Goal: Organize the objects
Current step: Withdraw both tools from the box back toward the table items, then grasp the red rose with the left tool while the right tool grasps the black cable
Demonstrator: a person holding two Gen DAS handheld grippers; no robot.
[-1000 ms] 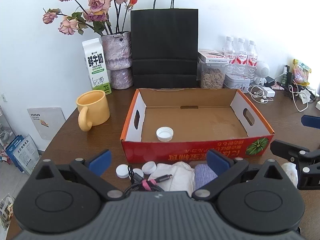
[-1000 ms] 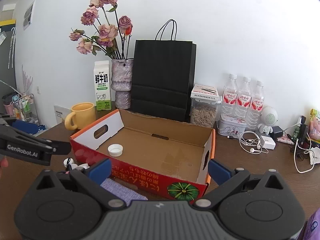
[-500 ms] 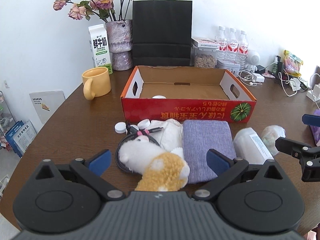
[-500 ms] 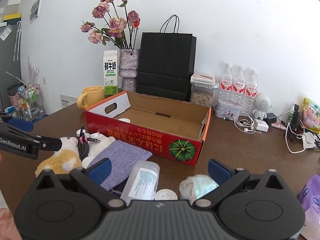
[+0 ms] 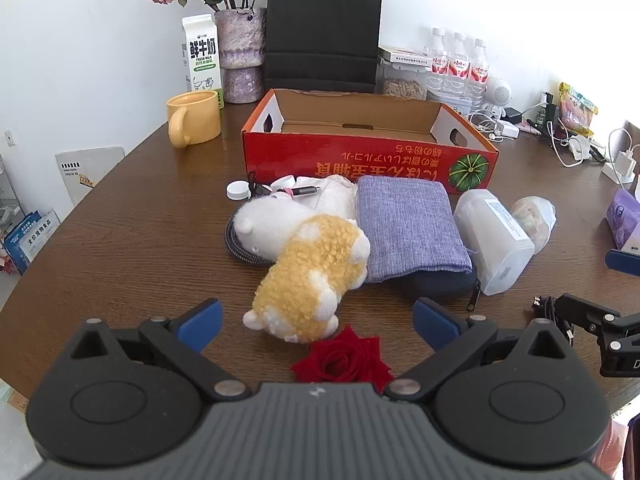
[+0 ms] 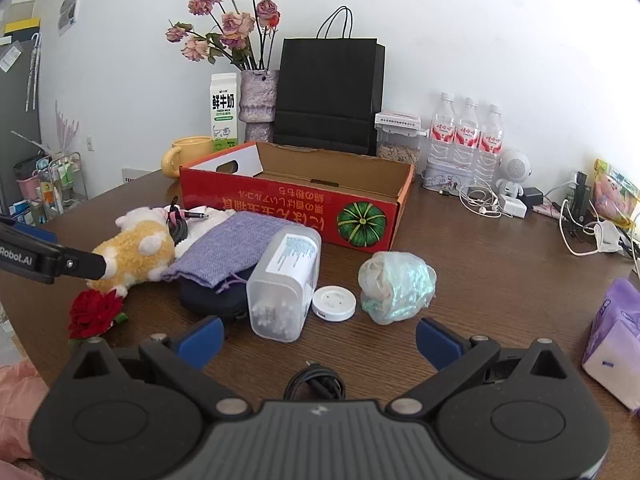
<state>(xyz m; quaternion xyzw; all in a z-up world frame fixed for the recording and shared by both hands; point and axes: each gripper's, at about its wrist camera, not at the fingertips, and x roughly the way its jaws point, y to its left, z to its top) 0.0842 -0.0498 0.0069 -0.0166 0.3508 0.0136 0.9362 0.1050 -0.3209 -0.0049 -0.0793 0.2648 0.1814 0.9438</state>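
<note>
You're in a lived-in home room: your wooden surface carries a vase of dried roses, milk carton, yellow mug, water bottles and charger cables.

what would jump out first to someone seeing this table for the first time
Probably the red cardboard box at mid-table, open-topped with a pumpkin printed on its front wall. Next, the clutter lying before it: a yellow-and-white plush toy beside a purple cloth, and a red rose at the near edge. Dried flowers in a vase stand at the wall behind.
</note>
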